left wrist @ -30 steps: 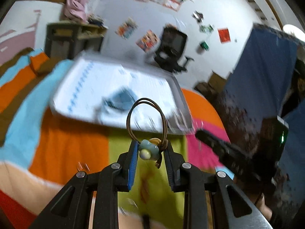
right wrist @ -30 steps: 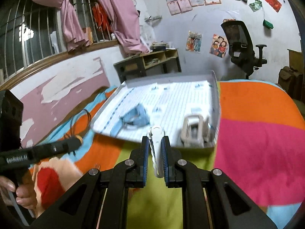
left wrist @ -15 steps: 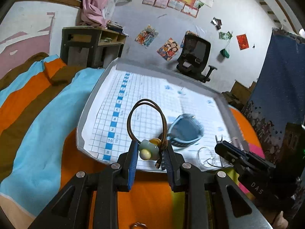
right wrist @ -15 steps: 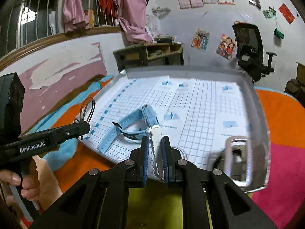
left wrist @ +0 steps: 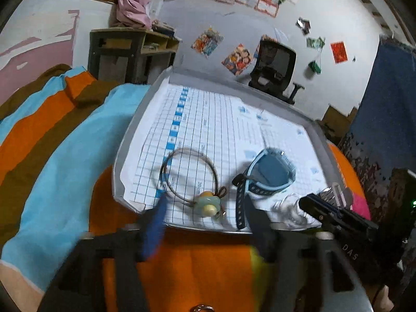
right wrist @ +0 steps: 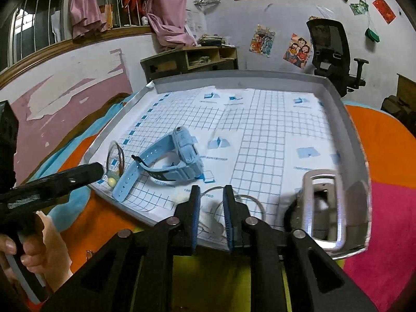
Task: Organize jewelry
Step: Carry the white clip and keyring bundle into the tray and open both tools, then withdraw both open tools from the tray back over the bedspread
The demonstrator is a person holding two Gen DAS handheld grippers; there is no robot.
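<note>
Ahead of both grippers a grey tray [right wrist: 348, 119] lined with grid paper sits on a striped blanket [left wrist: 52, 140]. The left gripper [left wrist: 205, 213], jaws spread and blurred, has the brown hair tie [left wrist: 189, 174] with its pale green charm lying just beyond its tips, beside a light-blue watch [right wrist: 179, 156]. The right gripper [right wrist: 211, 208] is spread over a thin clear ring [right wrist: 241, 200]; a silver clip [right wrist: 323, 208] stands to its right.

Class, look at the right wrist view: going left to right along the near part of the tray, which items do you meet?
Hair tie with pale charm → blue watch → clear ring-shaped piece between the right gripper fingers → silver buckle-like frame, all in the tray.
</note>
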